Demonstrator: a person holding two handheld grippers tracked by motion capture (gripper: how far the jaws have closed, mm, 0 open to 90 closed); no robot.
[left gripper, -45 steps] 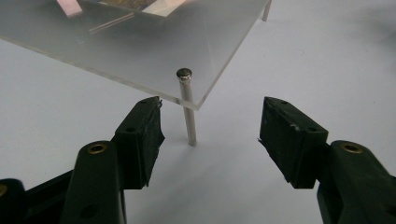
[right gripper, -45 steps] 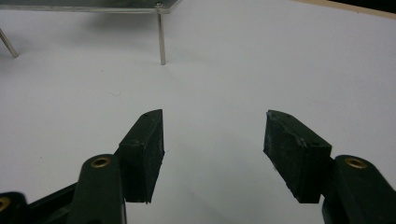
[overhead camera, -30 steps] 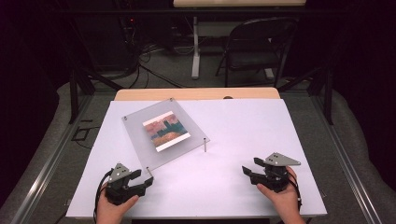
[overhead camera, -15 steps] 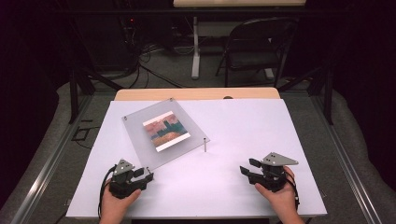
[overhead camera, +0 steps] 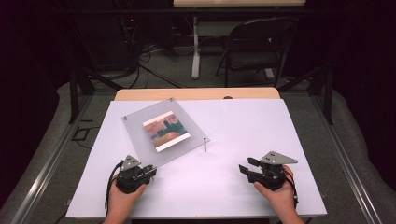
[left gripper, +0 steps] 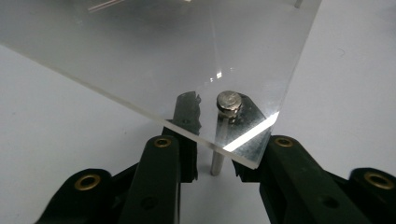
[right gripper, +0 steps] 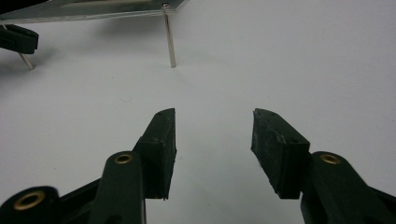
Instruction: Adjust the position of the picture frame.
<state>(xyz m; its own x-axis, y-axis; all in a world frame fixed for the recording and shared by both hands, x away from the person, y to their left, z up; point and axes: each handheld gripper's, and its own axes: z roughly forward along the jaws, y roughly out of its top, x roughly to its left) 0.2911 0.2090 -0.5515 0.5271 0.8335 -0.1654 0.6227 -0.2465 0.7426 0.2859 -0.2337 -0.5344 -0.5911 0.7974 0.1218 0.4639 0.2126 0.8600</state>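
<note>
Left gripper jaws apart around corner post under acrylic plate; right gripper released, plate at its 11 o'clock.

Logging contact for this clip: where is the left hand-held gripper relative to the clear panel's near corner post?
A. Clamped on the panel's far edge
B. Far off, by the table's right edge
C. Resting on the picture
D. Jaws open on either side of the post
D: in the left gripper view the left hand-held gripper has its jaws apart, flanking the metal post under the clear panel corner.
</note>
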